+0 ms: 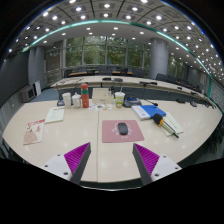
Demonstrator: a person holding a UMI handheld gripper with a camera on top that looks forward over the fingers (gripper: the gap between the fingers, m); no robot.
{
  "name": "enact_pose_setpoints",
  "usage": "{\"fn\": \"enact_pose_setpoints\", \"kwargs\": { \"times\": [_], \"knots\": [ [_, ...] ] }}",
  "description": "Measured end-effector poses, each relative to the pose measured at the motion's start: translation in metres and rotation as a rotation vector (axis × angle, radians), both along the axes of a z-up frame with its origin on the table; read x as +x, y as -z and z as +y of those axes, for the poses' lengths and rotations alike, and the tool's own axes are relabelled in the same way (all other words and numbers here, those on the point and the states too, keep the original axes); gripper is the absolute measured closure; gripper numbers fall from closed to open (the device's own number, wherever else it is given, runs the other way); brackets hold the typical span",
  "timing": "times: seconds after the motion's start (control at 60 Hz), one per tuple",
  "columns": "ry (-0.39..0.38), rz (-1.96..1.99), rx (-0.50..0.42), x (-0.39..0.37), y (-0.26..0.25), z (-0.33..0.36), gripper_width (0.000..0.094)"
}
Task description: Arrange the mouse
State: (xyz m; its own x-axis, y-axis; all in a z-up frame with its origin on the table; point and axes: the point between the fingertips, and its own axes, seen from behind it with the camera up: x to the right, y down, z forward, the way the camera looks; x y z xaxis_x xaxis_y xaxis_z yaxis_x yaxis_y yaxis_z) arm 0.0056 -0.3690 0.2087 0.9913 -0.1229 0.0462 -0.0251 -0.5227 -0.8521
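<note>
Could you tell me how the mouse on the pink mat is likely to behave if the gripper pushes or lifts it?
The mouse looks small with a low, rounded shell, so it is probably light and rigid. Lying flat on the pink mat, it should slide, not tip. Its curved sides might slip between the open gripper pads.

The gripper hovers above a pale table with its fingers wide apart and nothing between them; the magenta pads face each other. Just ahead of the fingers, a dark mouse rests on a pink mouse mat. Beyond it stand a red bottle and a cup. A blue book lies to the right, papers to the left.
</note>
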Motion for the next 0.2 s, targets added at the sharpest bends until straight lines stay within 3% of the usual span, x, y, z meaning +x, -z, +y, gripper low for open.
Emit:
{"fn": "enact_pose_setpoints", "kwargs": {
  "times": [0.2],
  "knots": [
    [-0.011, -0.039, 0.015, -0.009, -0.009, -0.015, 0.0077]
  ]
}}
